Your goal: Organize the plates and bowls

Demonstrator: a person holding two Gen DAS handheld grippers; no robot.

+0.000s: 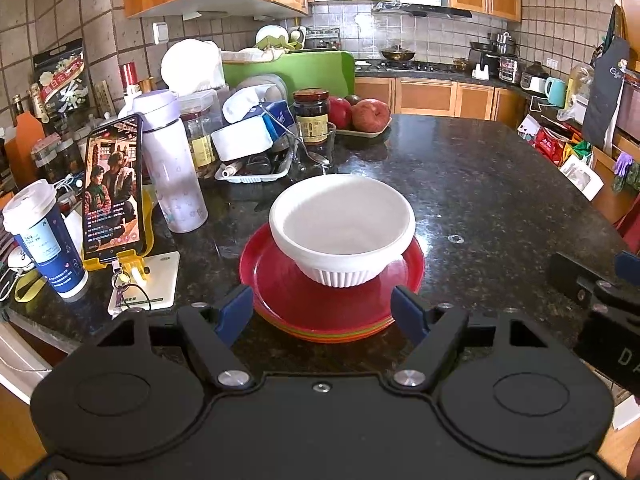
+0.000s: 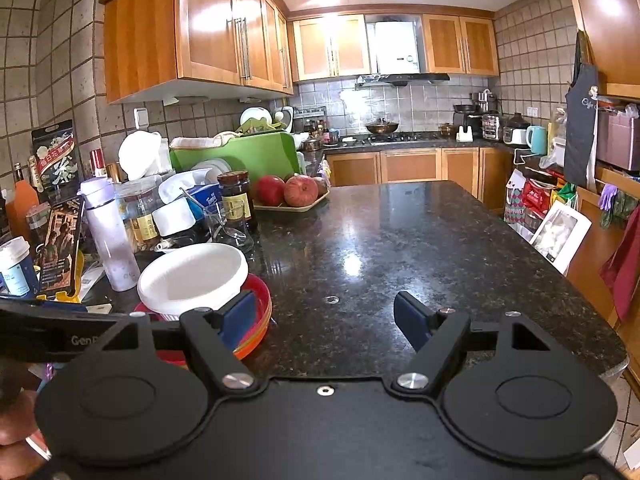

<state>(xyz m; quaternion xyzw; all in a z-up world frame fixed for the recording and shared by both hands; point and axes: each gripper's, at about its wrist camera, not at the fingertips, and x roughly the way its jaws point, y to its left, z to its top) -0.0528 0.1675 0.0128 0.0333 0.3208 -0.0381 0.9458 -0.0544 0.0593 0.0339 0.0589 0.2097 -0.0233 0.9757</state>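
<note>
Dark speckled granite fills the kitchen island before us, wooden cabinets and a stove along the far wall. Our left gripper faces the task's things head-on: a white bowl sits upright on a stack of plates, red on top with orange and green rims showing beneath, and the stack's near edge lies between the blue fingers, which stand wide apart and touch nothing that we can see. The bowl is just ahead of and above the fingertips, its inside empty as far as the left wrist view shows.

Our right gripper is likewise spread wide and holds nothing; from it the bowl and plates lie off to the left, the left finger overlapping the stack's edge in the picture, bare counter straight ahead. We judge the left hand the nearer and better lined up for the next move.

Beyond the stack: a lavender bottle, a propped phone, a dark jar, and a tray of red apples.
</note>
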